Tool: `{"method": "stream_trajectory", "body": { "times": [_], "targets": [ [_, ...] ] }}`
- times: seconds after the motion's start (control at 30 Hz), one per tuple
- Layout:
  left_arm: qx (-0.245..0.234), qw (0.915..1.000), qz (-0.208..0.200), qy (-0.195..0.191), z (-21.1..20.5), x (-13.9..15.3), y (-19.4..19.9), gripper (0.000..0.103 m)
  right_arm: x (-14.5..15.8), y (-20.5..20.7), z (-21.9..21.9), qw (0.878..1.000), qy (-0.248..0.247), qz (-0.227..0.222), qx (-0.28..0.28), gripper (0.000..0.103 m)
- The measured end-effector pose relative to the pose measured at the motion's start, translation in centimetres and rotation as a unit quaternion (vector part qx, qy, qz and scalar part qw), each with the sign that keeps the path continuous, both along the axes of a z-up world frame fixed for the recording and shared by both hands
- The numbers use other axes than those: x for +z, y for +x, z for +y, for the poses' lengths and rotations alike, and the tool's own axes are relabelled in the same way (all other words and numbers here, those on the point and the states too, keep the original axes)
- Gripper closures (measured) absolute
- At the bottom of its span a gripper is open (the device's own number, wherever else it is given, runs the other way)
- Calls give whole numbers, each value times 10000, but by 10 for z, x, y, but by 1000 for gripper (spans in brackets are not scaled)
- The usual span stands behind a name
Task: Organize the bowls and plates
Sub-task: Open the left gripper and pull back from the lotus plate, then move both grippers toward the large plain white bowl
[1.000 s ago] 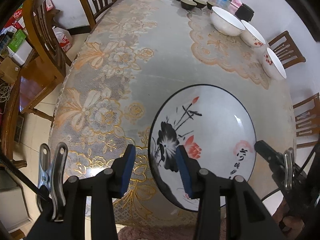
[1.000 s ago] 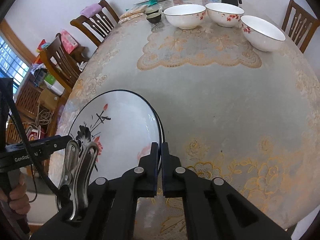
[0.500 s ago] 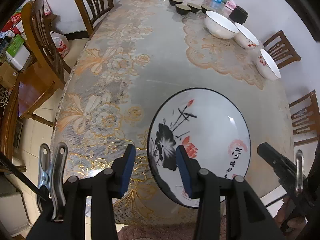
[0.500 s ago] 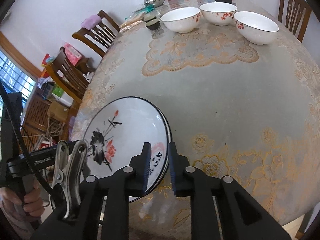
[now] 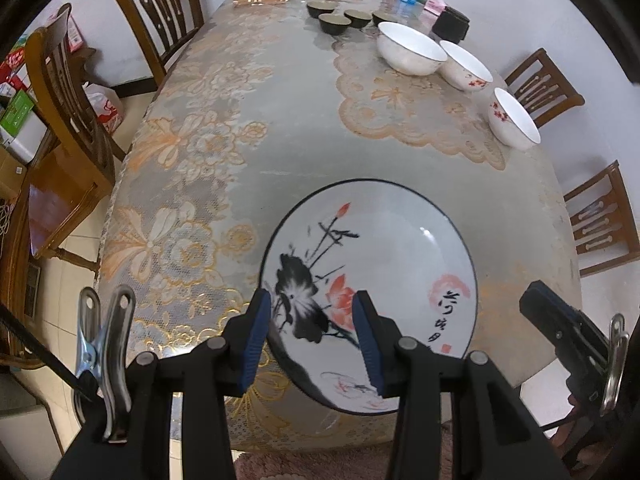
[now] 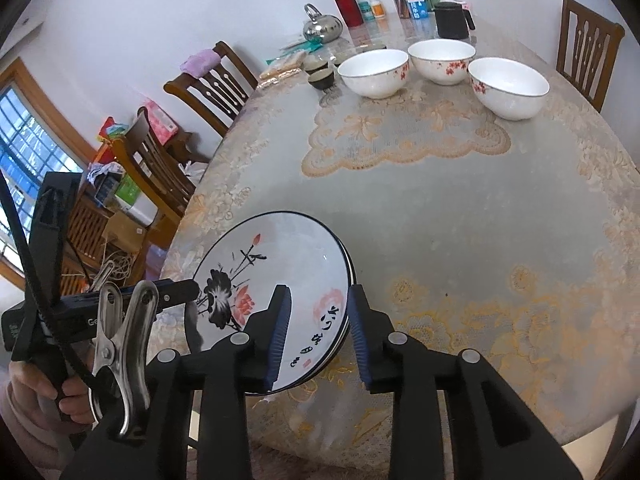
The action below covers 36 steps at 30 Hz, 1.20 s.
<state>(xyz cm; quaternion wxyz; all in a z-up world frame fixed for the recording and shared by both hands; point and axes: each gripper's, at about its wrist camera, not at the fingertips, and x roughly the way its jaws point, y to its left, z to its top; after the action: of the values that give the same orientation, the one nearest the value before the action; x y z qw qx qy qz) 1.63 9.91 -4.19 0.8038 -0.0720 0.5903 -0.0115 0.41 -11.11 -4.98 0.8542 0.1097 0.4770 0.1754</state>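
A white plate (image 5: 400,248) painted with an ink lotus and a dark rim lies on top of a stack of like plates (image 6: 347,276) near the table's front edge. My left gripper (image 5: 311,336) hovers open over the plate's left rim, its blue pads clear of it. My right gripper (image 6: 316,320) straddles the stack's right rim; its jaws are opening and the pads do not touch the plate. Three white bowls with red blossoms (image 6: 374,72) (image 6: 442,60) (image 6: 508,88) stand in a row on the lace mat at the far side.
Several small dark bowls (image 5: 334,24), a kettle (image 6: 322,26), a red bottle, a black jug and packets crowd the table's far end. Wooden chairs (image 5: 160,12) stand around the lace-covered table (image 5: 280,140). A hand (image 6: 40,392) holds the left gripper.
My right gripper was shut on the plate's right rim; it has let go, opened and drawn up and back. The plate now rests on the stack. The left gripper stays open.
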Motion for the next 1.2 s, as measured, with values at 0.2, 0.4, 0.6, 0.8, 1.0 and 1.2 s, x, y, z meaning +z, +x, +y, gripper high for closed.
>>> {"method": "stream_trajectory", "body": {
  "times": [0.2,0.4,0.6,0.8,1.0,1.2],
  "targets": [
    [-79,9999,-73,41,-16,7,7,59,5,3,-12,9999,-11,-99,-36,59],
    [-77,9998,-156,-124,-40,13,18,55,11,9,-30,9996,-223,-165,40,59],
    [-78,9995,-225,-203,-68,19,30,55,11,23,-62,9999,-159,-49,7,59],
    [-35,9993,-242,-268,-98,20,44,54,10,40,-93,9999,-111,92,-12,59],
    [134,9990,-229,-356,-127,16,55,54,5,56,-124,9997,-83,203,57,59],
    [411,9978,-188,-482,-151,10,64,54,-2,73,-154,9993,-36,314,203,59]
  ]
}}
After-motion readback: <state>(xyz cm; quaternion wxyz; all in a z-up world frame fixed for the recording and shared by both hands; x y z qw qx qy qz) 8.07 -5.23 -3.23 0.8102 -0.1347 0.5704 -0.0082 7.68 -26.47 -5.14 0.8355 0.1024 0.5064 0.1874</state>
